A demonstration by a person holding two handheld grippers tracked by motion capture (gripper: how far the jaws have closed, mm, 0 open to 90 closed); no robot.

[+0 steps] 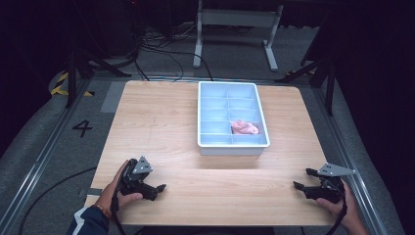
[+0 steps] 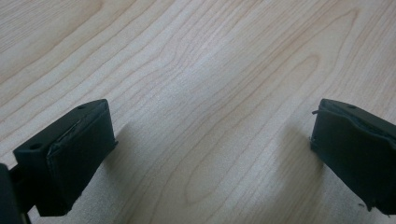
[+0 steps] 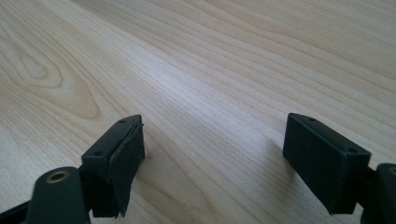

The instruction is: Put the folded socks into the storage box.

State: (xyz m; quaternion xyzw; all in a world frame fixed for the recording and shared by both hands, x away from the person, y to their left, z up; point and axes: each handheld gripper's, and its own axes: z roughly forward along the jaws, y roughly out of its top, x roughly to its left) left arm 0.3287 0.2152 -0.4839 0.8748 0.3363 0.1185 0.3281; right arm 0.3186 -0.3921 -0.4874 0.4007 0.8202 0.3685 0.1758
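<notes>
A dark blue sleeve (image 1: 88,220) is being worn on the left arm; both black grippers (each being topped by a grey triangular plate (image 1: 142,165)) are being trailed by black cables (image 1: 46,193).

One surface (image 1: 161,127) carries one blue tray (image 1: 200,122), at frame centre, split into eight compartments. One pink thing (image 1: 244,127) lies in it. Two hand-held grippers: left (image 1: 160,187), right (image 1: 301,178), at the lower corners.

Pale wooden bench (image 3: 224,70) with flowing grain, and a knot-like swirl well to the upper left of the black right tongs (image 3: 212,158). Two black jaws rising from the bottom edge, standing wide apart, bare wood between them, each casting a soft shadow on the wood beside it.
</notes>
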